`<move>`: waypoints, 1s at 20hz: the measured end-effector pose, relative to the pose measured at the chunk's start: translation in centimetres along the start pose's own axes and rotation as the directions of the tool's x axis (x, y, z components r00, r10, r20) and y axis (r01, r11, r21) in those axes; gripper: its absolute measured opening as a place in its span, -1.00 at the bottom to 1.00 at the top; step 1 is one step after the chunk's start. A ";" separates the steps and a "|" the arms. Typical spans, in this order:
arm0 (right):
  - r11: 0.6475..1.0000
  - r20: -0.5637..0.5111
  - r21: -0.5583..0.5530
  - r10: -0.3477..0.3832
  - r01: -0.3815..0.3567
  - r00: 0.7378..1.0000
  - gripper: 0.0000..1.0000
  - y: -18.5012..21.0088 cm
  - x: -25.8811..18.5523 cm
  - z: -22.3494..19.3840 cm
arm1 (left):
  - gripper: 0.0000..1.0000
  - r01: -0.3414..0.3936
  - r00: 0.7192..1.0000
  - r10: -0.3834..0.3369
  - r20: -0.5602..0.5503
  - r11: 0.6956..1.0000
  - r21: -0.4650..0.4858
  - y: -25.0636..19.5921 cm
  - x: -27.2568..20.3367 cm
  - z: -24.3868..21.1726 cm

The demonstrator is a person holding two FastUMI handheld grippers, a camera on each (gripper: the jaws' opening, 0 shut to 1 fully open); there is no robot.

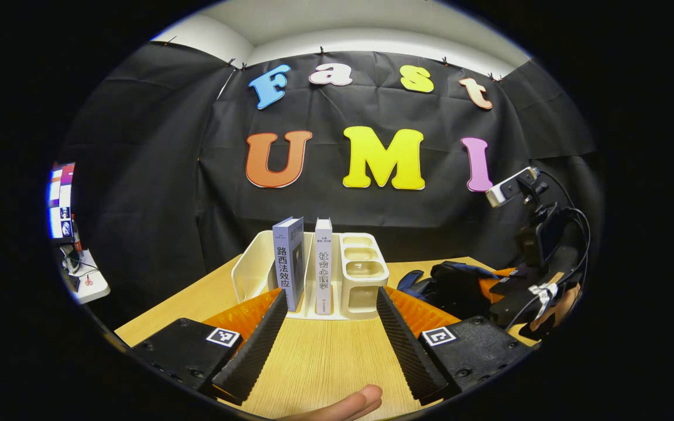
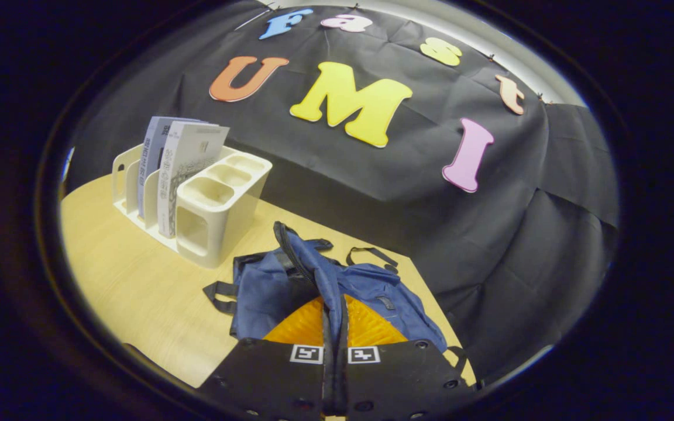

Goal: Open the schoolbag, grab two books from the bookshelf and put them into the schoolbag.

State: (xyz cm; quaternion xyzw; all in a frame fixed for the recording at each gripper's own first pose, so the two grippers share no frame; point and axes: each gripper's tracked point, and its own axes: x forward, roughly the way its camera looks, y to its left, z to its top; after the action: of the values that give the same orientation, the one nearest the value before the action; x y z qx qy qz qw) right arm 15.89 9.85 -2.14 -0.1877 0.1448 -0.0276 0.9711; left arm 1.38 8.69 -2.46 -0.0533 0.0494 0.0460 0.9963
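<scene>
Holding the schoolbag up while we line up on the books

We take the schoolbag (image 2: 337,286) as our landmark: it sits slumped on the wooden surface (image 2: 132,286), and in the right gripper view the right gripper (image 2: 334,327) has its fingers pressed together on a raised fold of the blue fabric at the bag's top edge, beside what looks like the zipper line. We cannot tell from here whether the bag's mouth is properly open; we judge the opening step is in hand or just finishing.

Beside the schoolbag, close but apart from it, stands the cream bookshelf (image 1: 366,275). Two books sit upright in its slots: a bluish-grey book (image 1: 288,263) and a white book (image 1: 323,266) next to it. The small cup compartments on the shelf's bag side look empty.

In the left gripper view the left gripper (image 1: 331,318) has its fingers spread wide apart, holding nothing, pointed at the two spines from short of the shelf.

Next, we judge, the left fingers should advance, straddle one spine, close, and lift it straight up clear of the dividers.
</scene>
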 end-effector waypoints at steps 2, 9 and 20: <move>1.000 0.007 0.013 -0.009 0.009 1.000 -0.99 -1.5 0.2 0.5 | 0.94 0.002 1.000 -0.002 -0.007 1.000 -0.008 0.0 0.1 -0.1; 0.996 0.031 0.090 -0.023 0.020 0.999 -0.99 -5.9 0.2 1.4 | 0.94 -0.002 0.999 0.003 -0.037 1.000 0.015 -0.1 0.8 -1.1; 0.972 0.101 0.227 0.040 -0.062 0.994 -0.99 -12.8 1.4 2.2 | 0.95 -0.035 0.998 0.036 -0.055 0.999 0.019 0.8 2.4 -2.0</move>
State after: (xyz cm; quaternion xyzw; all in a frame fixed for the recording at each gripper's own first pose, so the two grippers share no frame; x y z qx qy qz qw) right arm 17.90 -1.38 4.15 -0.0713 0.0989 -0.0101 0.9925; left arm 3.52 9.51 -4.73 -0.0445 0.0784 0.0618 0.9940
